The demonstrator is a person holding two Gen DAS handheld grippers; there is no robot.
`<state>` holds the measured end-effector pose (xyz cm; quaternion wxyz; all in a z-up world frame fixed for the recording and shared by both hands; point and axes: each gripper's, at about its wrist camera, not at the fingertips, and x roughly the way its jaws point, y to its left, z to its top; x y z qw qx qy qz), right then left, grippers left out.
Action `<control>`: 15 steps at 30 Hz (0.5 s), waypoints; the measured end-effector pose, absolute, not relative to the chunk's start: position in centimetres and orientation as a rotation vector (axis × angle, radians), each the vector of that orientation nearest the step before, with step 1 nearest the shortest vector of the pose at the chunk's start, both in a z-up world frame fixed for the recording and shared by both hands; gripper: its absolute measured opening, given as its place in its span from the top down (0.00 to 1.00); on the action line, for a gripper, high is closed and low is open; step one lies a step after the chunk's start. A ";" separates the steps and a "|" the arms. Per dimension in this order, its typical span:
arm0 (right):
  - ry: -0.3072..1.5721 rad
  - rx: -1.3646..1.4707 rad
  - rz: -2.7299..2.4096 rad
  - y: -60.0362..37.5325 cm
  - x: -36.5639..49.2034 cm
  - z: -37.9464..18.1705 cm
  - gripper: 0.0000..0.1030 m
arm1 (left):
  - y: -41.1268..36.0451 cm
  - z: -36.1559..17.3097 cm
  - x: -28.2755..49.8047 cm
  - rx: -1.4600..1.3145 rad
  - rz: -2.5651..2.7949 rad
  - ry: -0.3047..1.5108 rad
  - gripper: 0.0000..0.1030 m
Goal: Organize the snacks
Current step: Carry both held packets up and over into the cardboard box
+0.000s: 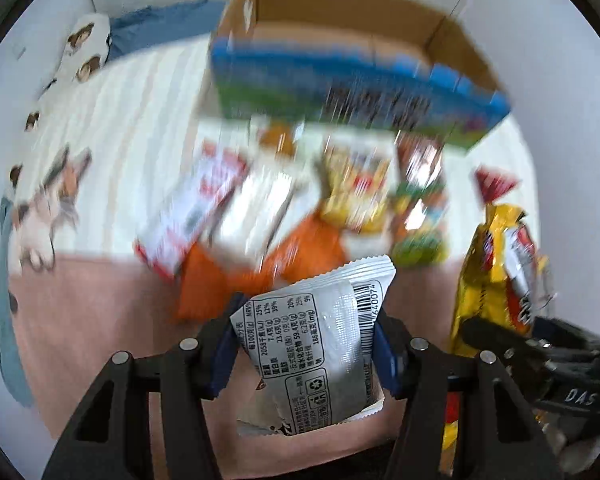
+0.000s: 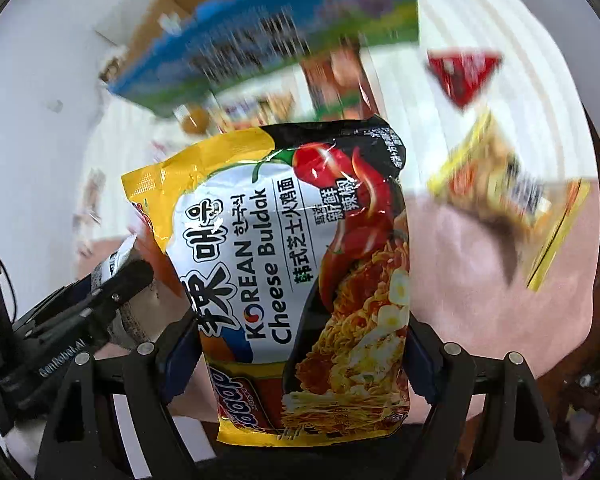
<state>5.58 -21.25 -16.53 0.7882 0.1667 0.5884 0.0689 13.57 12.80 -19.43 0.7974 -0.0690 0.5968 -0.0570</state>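
My left gripper (image 1: 306,340) is shut on a silver-white snack packet (image 1: 320,320), printed side with a barcode facing the camera, lifted above a pink blanket (image 1: 100,320). My right gripper (image 2: 302,344) is shut on a yellow and black Korean Cheese Buldak noodle packet (image 2: 284,240), gripped across its width and also raised. The right wrist view shows the left gripper's finger (image 2: 116,288) with the silver packet (image 2: 118,258) at lower left. The left wrist view has the yellow noodle packet (image 1: 496,276) at the right. Beyond both stands an open cardboard box (image 1: 340,80) with blue-green sides.
A blurred pile of snack packs (image 1: 300,200) lies on the white striped bedding in front of the box. A red triangular packet (image 2: 462,70) and a yellow packet (image 2: 500,188) lie to the right. A plush dog (image 1: 44,216) sits at the left edge.
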 end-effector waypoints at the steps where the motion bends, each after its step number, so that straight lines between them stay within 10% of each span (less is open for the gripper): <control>1: 1.259 0.367 0.160 -21.3 5.5 -15.8 0.16 | 11.8 -17.5 14.6 -0.156 -0.136 1.254 0.47; 15: 1.269 0.341 0.139 -24.9 15.0 -7.3 0.16 | 7.9 -11.6 39.5 -0.101 -0.173 1.162 0.47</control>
